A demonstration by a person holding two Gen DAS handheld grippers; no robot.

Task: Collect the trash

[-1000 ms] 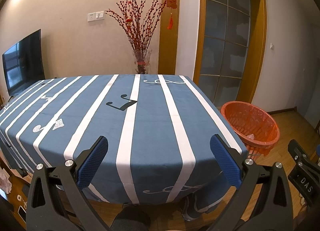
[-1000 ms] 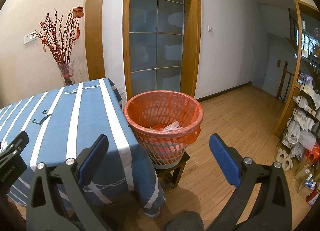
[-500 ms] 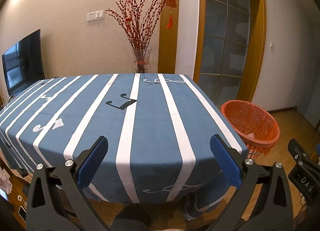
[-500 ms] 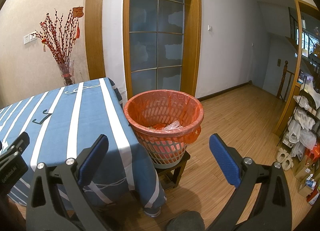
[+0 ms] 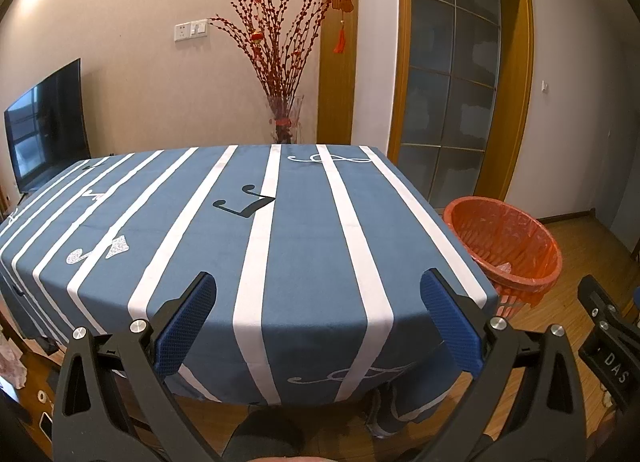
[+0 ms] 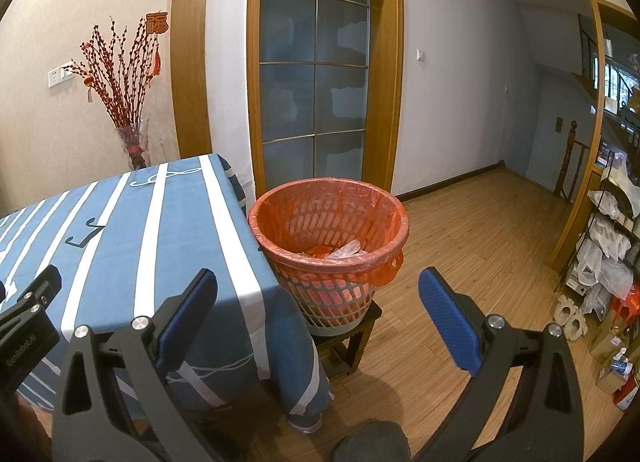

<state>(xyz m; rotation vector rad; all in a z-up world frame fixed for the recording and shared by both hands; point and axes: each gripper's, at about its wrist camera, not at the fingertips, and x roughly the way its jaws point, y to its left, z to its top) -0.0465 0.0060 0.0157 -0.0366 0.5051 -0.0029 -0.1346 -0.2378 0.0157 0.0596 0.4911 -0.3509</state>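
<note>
— Basket first: where does it sit from each gripper?

— Ahead of the right gripper and a little below it, on a small wooden stool just beside the table's corner. From the left gripper the same basket lies well off to the right, past the tablecloth edge. So I judge the right hand the nearer one for any drop.

— And the trash itself?

— What I can see is already inside the red liner: clear crumpled plastic and something orange under it. The striped cloth in front of the left gripper shows only printed music notes, no loose item that I can make out.

— Are the grippers carrying anything?

— No. Both sets of blue pads stand wide apart with nothing between them.

— Long axis to worry about?

— None; the basket is round and its mouth faces up, so the approach is simply from above.

— Any change against the frames of a second ago?

— Barely. Both views hold nearly steady; in the right view the basket sits a shade higher and nearer centre, and the jaws have the same spread. The task looks close to finished.
</note>
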